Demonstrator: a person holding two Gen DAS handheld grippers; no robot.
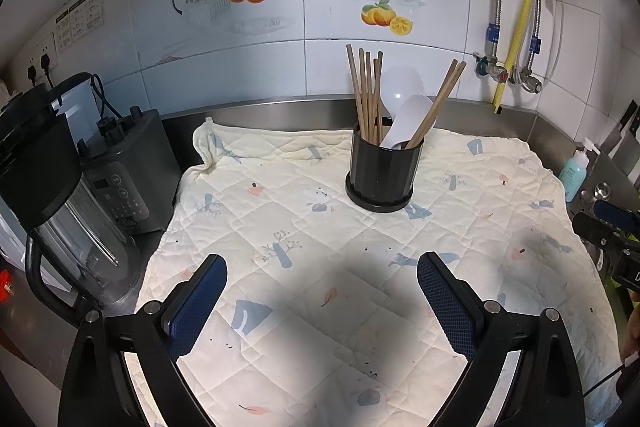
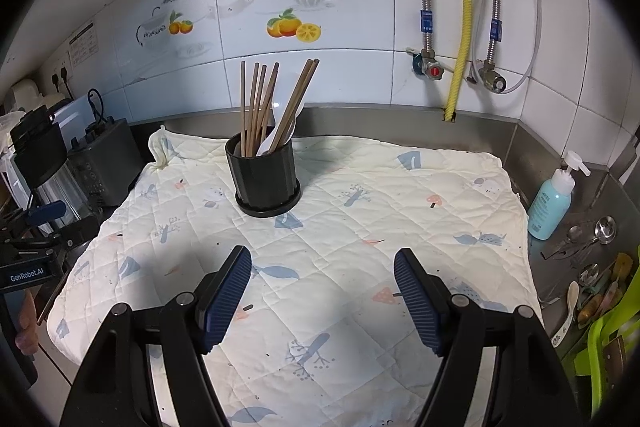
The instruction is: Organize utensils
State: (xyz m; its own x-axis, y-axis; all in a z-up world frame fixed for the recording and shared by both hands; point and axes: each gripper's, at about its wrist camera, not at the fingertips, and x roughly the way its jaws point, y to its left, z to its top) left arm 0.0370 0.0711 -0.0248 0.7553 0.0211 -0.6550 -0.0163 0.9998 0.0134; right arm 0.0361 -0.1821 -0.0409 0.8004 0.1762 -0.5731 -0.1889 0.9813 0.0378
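My left gripper (image 1: 322, 301) hangs with its blue pads spread wide, nothing between them, over the quilted cloth (image 1: 320, 259). My right gripper (image 2: 323, 297) is likewise released and empty above the same cloth. Ahead of both, a black holder (image 1: 382, 171) stands upright on the cloth, toward its far edge, with the wooden chopsticks (image 1: 366, 95) and a white rice paddle (image 1: 408, 123) leaning inside it. A blender (image 1: 72, 223) sits on the counter to the left of the cloth. To the right, beside a blue soap bottle (image 2: 550, 199), loose spoons (image 2: 596, 239) lie on the steel counter (image 2: 580, 223).
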